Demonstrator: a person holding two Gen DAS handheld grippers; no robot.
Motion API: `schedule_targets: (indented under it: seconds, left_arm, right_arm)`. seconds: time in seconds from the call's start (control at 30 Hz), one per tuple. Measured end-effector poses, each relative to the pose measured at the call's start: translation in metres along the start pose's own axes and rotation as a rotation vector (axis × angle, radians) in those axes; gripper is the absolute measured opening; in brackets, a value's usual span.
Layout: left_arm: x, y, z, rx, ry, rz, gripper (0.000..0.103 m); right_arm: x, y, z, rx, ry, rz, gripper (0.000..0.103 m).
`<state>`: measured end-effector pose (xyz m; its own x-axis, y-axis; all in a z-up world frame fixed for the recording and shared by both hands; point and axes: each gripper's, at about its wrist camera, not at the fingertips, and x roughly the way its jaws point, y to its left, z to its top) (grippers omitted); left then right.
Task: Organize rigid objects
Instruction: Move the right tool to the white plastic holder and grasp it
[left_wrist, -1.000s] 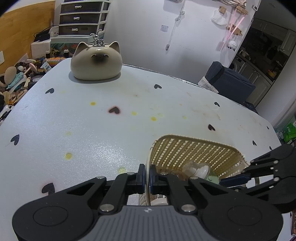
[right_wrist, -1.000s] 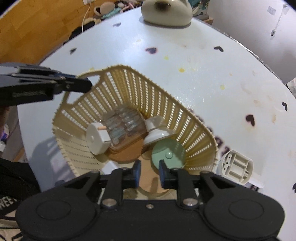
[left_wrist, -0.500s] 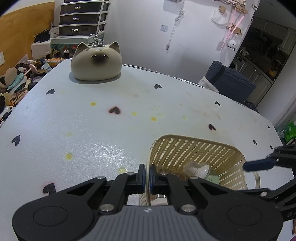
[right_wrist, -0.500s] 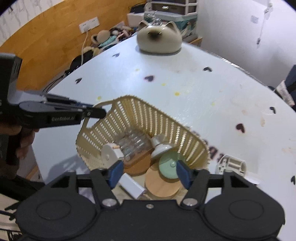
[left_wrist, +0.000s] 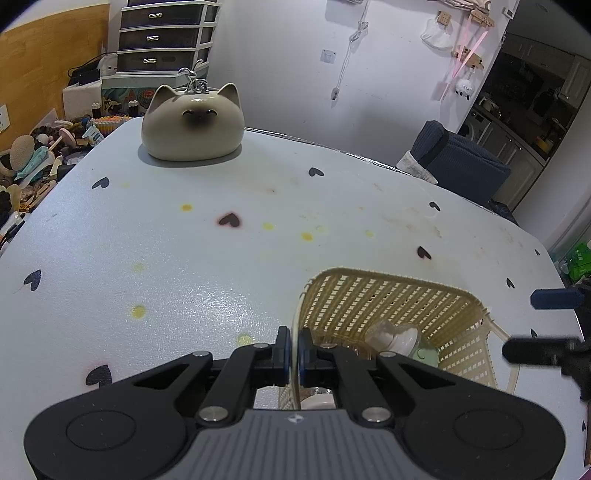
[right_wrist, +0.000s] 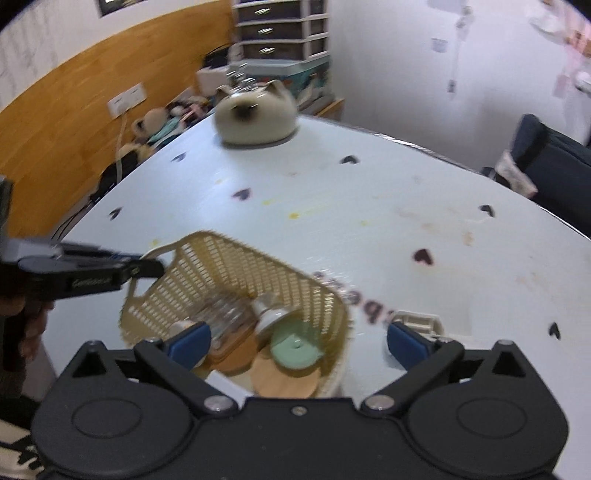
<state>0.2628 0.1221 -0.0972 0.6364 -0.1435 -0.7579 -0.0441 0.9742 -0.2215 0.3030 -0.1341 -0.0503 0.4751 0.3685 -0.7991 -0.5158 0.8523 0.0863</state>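
Jaws opening with nothing between them, the right gripper (right_wrist: 297, 341) is hovering over the filling basket (right_wrist: 236, 275), its rim clamped by the left gripper (left_wrist: 293, 354), while apparently one white piece (right_wrist: 417, 323) is waiting outside, beside the right jaw.

The basket (left_wrist: 391, 306) looks like cream plastic lattice, matt. Inside it, a round wooden lid (right_wrist: 284, 376) shows smooth grain, a pale green disc (right_wrist: 295, 350) seems matt plastic, and a clear ribbed piece (right_wrist: 225, 314) may be glass, though blur hides it. The cat figure (left_wrist: 192, 125) is glossy glazed ceramic. The table (left_wrist: 184, 266) has a faintly pebbled sheen.
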Motion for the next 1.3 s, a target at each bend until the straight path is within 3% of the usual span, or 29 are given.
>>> schedule_targets:
  seconds: [0.43,0.67,0.73,0.87,0.93,1.07,1.17,1.3]
  left_arm:
    - [0.001,0.000,-0.001,0.000,0.002,0.001,0.004]
    - [0.003,0.000,-0.002,0.002,0.007,0.002,0.004]
    - [0.004,0.000,-0.002,0.002,0.009,0.002,0.004]
    - [0.005,0.000,-0.002,0.002,0.013,0.003,0.004]
    - [0.005,0.000,-0.002,0.002,0.013,0.003,0.004]
    - [0.005,0.000,-0.002,0.002,0.012,0.003,0.004]
    - [0.005,0.000,-0.002,0.001,0.013,0.003,0.005]
    - [0.005,0.000,-0.002,0.002,0.013,0.003,0.005]
  right_arm:
    - [0.013,-0.074,-0.024,0.293,-0.082,-0.134,0.103]
    - [0.040,-0.106,-0.032,0.365,-0.049,-0.163,0.101]
    - [0.046,-0.114,-0.032,0.382,-0.041,-0.135,0.084]
    - [0.060,-0.124,-0.024,0.408,-0.026,-0.060,0.060]
    - [0.070,-0.126,-0.019,0.402,-0.003,-0.050,0.042]
    - [0.088,-0.124,-0.012,0.338,0.059,-0.126,0.030]
    - [0.094,-0.123,-0.013,0.296,0.097,-0.179,0.012]
    - [0.089,-0.125,-0.016,0.280,0.112,-0.182,0.012]
